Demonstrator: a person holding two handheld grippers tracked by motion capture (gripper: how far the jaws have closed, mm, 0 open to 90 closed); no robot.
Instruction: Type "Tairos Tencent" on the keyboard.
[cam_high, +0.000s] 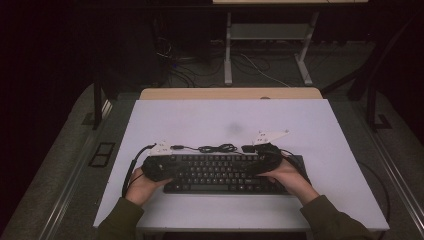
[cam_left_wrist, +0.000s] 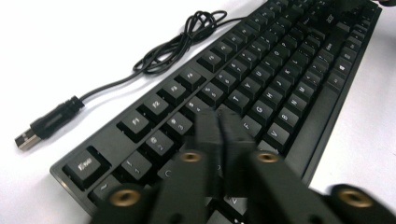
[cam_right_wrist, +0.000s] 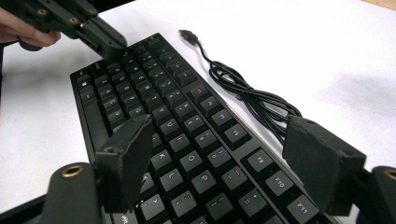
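A black keyboard (cam_high: 220, 175) lies near the front edge of the white table (cam_high: 225, 117), and a person's hands hold a gripper at each end of it. My left gripper (cam_high: 159, 167) is shut with nothing between its jaws. In the left gripper view its tips (cam_left_wrist: 218, 126) rest together over the keys at the keyboard's (cam_left_wrist: 280, 79) left end. My right gripper (cam_high: 264, 159) hovers over the right end, with its jaws wide open (cam_right_wrist: 222, 135) above the keys (cam_right_wrist: 177, 121). The left gripper (cam_right_wrist: 100, 37) touches the far keys in the right gripper view.
The keyboard's loose black cable (cam_high: 212, 148) lies coiled behind it, ending in a USB plug (cam_left_wrist: 44, 126) on the table. A wooden strip (cam_high: 230, 93) borders the far edge. Beyond stand a desk frame (cam_high: 267, 45) and floor cables.
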